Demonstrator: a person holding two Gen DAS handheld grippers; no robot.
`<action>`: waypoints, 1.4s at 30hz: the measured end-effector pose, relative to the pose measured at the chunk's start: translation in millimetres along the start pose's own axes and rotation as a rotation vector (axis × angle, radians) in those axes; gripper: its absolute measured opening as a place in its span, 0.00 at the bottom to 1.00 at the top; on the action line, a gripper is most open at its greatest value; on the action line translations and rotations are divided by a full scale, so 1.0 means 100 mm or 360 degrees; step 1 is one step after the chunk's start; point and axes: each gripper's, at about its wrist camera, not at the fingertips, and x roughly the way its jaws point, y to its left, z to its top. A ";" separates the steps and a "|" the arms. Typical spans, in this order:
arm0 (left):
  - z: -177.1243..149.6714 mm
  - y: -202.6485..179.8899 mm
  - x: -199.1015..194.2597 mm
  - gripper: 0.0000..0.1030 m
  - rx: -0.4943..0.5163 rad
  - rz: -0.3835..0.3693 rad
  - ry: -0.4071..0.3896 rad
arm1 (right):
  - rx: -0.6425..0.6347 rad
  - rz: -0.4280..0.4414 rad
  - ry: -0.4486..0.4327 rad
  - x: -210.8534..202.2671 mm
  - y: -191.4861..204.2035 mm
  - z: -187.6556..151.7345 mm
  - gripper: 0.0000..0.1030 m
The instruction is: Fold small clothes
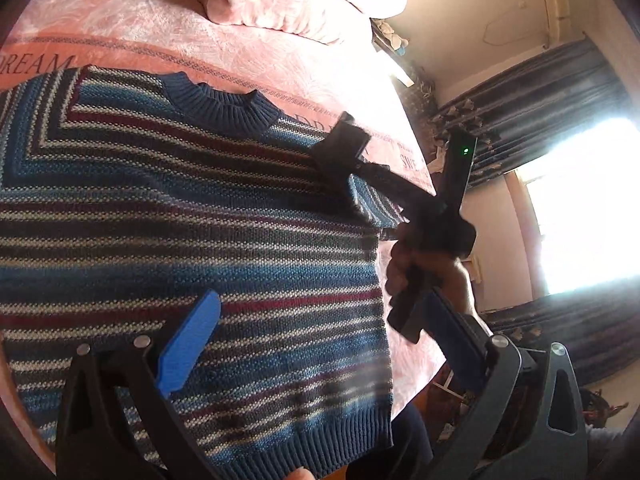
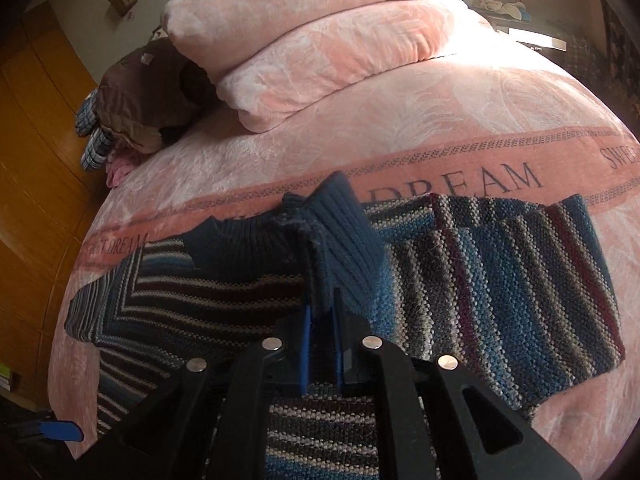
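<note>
A striped blue, maroon and white knit sweater (image 1: 180, 208) lies flat on the pink bedspread (image 1: 248, 52), its navy collar (image 1: 220, 104) toward the pillows. My left gripper (image 1: 320, 312) hovers open over the sweater's lower right body, holding nothing. My right gripper (image 2: 320, 314) is shut on the navy ribbed cuff (image 2: 348, 240) of the sleeve (image 2: 504, 280), which stretches off to the right over the bedspread. In the left wrist view the right gripper (image 1: 346, 140) sits at the sweater's right shoulder, held by a hand (image 1: 416, 272).
Two pink pillows (image 2: 320, 48) are stacked at the head of the bed. A pile of brown and checked clothes (image 2: 140, 96) lies at the bed's left edge beside wooden panelling (image 2: 36, 128). A bright window (image 1: 580, 208) with dark curtains is to the right.
</note>
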 end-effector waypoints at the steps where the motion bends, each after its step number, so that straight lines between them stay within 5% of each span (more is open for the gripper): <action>1: 0.08 0.03 0.11 0.97 -0.0022 -0.0011 0.0014 | -0.0035 -0.0002 0.0044 0.11 0.05 -0.05 0.09; 4: 0.32 0.11 0.40 0.97 -0.0108 -0.0102 0.0039 | -0.0127 0.0015 0.0137 0.29 0.13 -0.22 0.29; 9: 0.64 0.36 0.96 0.97 -0.0404 -0.0335 0.0077 | -0.0045 0.0101 0.0027 -0.12 -0.07 -0.55 0.32; 15: 0.89 0.56 1.64 0.97 -0.0581 -0.0185 0.0129 | 0.0189 0.0265 -0.0061 -0.65 -0.44 -1.36 0.35; 20: 1.01 0.51 1.76 0.96 -0.0639 -0.0144 0.0105 | 0.0371 0.0350 -0.0119 -0.64 -0.67 -1.85 0.37; 21: 1.03 0.52 1.79 0.85 -0.0647 -0.0121 0.0132 | 0.0346 0.0345 -0.0137 -0.64 -0.66 -1.86 0.37; 22: 1.08 0.56 1.82 0.55 -0.0647 -0.0075 0.0178 | 0.0326 0.0346 -0.0140 -0.64 -0.66 -1.85 0.39; 27: 1.13 0.59 1.76 0.07 -0.0595 0.0079 0.0221 | 0.0289 0.0364 -0.0184 -0.63 -0.64 -1.90 0.44; 42: 1.89 -0.78 0.60 0.04 0.0011 -0.0044 0.0026 | 0.0258 0.0346 -0.0192 -0.61 -0.60 -1.94 0.47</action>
